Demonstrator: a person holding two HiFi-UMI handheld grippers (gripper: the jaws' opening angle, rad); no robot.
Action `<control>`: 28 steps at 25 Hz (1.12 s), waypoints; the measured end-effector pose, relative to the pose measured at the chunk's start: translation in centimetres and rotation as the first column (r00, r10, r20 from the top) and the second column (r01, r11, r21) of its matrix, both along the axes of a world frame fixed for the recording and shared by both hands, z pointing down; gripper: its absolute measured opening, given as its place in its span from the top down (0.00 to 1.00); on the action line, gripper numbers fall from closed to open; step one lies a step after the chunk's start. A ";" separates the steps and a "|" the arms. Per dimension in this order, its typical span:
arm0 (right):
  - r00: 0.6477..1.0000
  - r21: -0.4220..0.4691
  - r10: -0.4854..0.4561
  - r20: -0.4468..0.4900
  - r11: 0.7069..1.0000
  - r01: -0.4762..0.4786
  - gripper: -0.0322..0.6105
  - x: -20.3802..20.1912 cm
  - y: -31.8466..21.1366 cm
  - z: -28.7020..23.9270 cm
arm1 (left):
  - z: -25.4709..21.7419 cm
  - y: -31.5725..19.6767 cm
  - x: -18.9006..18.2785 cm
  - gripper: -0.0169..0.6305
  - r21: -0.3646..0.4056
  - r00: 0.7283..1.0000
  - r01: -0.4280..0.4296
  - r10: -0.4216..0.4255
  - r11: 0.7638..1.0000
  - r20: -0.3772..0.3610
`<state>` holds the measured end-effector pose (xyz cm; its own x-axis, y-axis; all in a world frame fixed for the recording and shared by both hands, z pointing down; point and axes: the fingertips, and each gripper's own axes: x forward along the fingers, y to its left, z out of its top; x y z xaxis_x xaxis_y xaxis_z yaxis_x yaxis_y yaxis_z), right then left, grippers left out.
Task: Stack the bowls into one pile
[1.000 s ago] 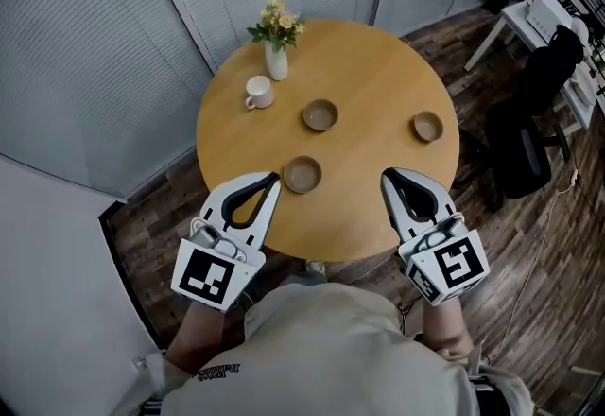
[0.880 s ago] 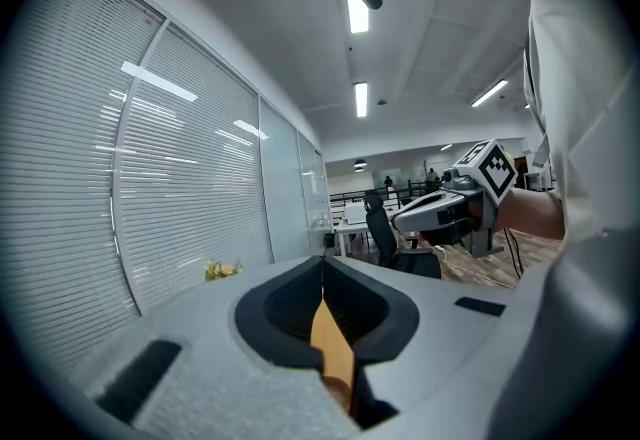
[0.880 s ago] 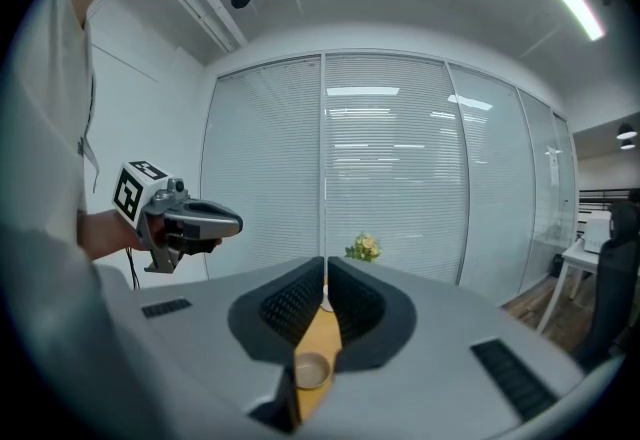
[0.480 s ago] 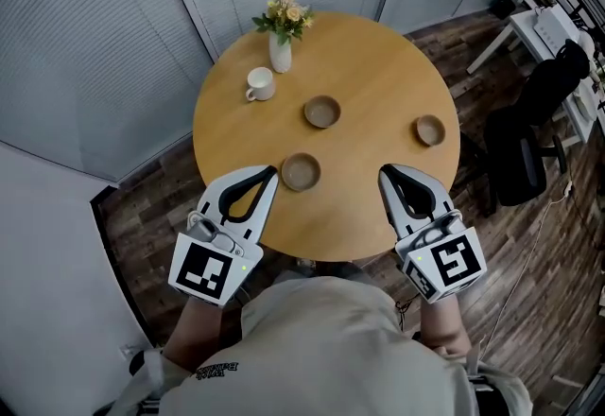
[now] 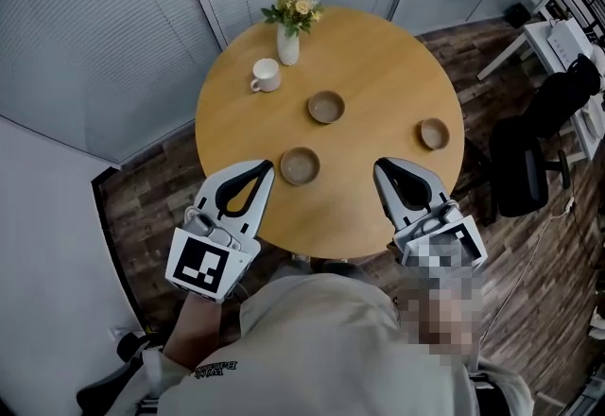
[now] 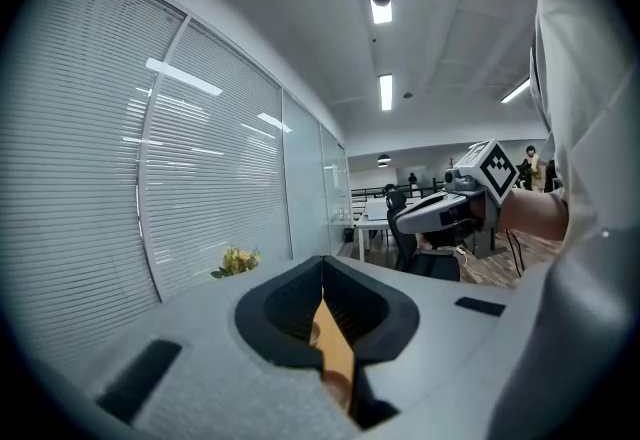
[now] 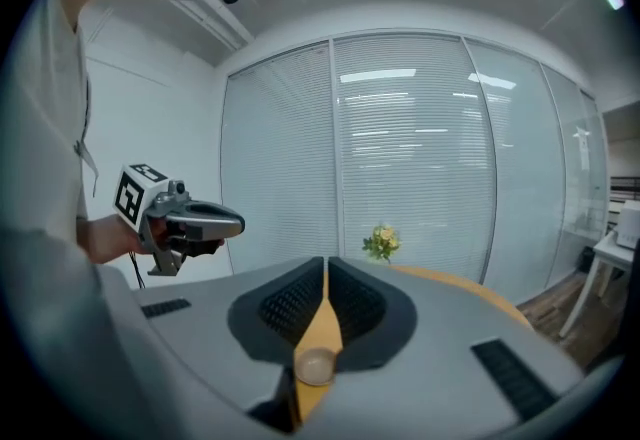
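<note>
Three brown bowls stand apart on the round wooden table (image 5: 378, 74): one near the middle (image 5: 325, 107), one near the front edge (image 5: 300, 165) and one at the right (image 5: 434, 133). My left gripper (image 5: 267, 166) hovers at the table's near left edge, just left of the front bowl, jaws shut and empty. My right gripper (image 5: 378, 164) hovers over the near right edge, jaws shut and empty. In the right gripper view a bowl (image 7: 316, 366) shows through the gap below the closed tips (image 7: 325, 265). The left gripper view looks along its closed tips (image 6: 322, 264).
A white cup (image 5: 265, 76) and a white vase of flowers (image 5: 289, 38) stand at the table's far left. A black office chair (image 5: 525, 159) and a white desk (image 5: 558, 31) are to the right. Blinds and a glass wall close the far side.
The head view has shifted a little over the table. My right gripper has edged slightly forward over the table's edge. The bowls have not moved and both grippers stay shut.
</note>
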<state>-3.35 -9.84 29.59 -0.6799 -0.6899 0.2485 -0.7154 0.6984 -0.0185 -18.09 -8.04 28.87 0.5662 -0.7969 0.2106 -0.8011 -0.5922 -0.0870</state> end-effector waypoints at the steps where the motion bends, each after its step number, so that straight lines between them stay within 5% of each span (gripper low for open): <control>1: 1.000 -0.006 0.001 0.006 1.000 -0.001 0.90 0.0 -0.2 0.0 | 0.1 0.1 0.0 0.94 -0.003 1.000 0.004 -0.004 1.000 0.002; 19: 0.996 -0.080 -0.086 -0.036 0.993 0.083 0.83 -2.7 -2.8 4.1 | 2.9 -1.5 0.2 0.94 -0.023 0.998 0.029 -0.028 0.999 0.047; 28: 0.989 -0.176 -0.120 -0.084 0.979 0.104 0.83 -4.2 -4.3 9.3 | 6.7 -2.2 -0.6 0.94 -0.106 0.997 0.056 -0.051 0.993 0.051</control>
